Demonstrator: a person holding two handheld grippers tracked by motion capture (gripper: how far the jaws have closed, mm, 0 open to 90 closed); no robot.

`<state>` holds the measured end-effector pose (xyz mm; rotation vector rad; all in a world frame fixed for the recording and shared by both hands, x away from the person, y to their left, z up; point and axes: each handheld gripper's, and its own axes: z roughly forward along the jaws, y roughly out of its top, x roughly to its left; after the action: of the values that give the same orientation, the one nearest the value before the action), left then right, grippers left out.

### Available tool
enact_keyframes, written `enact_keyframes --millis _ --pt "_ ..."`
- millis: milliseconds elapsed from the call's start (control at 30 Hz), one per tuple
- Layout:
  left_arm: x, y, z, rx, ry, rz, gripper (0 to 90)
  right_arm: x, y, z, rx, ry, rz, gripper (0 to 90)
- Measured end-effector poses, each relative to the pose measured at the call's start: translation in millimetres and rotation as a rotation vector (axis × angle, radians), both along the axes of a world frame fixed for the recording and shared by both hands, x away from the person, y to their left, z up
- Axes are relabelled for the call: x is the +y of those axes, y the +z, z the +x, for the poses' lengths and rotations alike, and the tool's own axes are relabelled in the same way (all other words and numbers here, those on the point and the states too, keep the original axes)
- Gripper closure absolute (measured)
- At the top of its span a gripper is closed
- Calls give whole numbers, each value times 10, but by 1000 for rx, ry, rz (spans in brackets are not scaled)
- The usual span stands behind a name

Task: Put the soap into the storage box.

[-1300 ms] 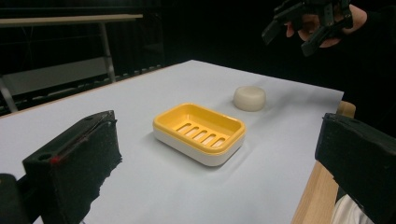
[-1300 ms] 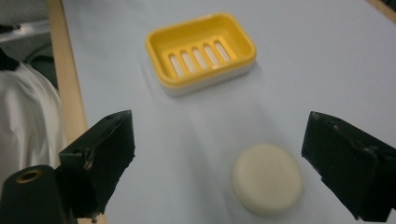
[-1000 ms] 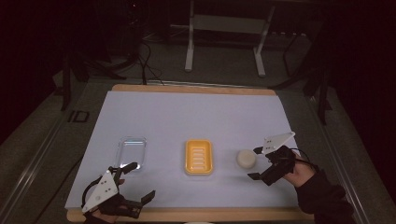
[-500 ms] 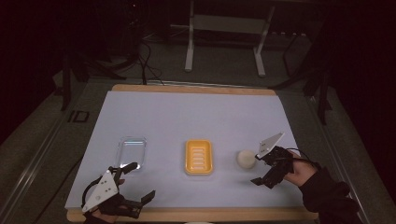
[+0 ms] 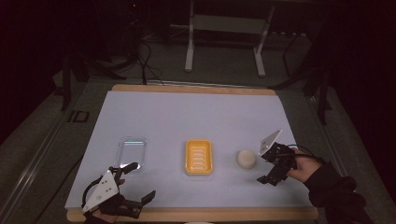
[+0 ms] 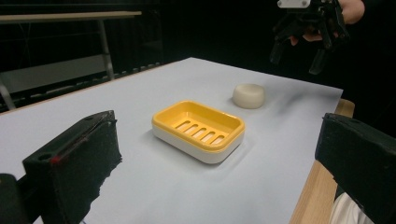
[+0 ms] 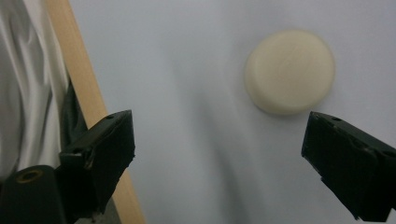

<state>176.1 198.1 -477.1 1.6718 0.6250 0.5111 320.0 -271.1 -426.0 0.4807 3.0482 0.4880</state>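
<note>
The right gripper (image 5: 272, 169) has drawn back toward the table's near edge since a moment ago, jaws spread wide and holding nothing. The round soap (image 5: 246, 158) lies just ahead of it, apart. Beyond that sits the yellow soap dish (image 5: 199, 157). The left gripper (image 5: 132, 187) waits spread. The pale blue table (image 5: 196, 112) stretches toward a dark room.

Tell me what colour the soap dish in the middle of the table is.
The soap dish is yellow-orange inside with a white base, clearest in the left gripper view.
</note>
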Motion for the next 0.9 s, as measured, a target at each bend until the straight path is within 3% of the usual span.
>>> enact_keyframes --millis 100,333,433,767,900 --pt "-1 -1 0 -1 0 1 1 -6 -10 22 16 3 -33 94" --pt "-1 -1 -1 -1 0 0 1 2 -87 58 67 -20 -167 95" --pt "-2 -1 -1 -1 0 0 1 0 -94 79 104 -22 -194 98" --pt "1 -4 2 0 0 2 1 -50 -92 198 102 -50 -245 97" --pt "1 -3 2 1 0 1 1 -66 -139 270 151 -57 -296 98"
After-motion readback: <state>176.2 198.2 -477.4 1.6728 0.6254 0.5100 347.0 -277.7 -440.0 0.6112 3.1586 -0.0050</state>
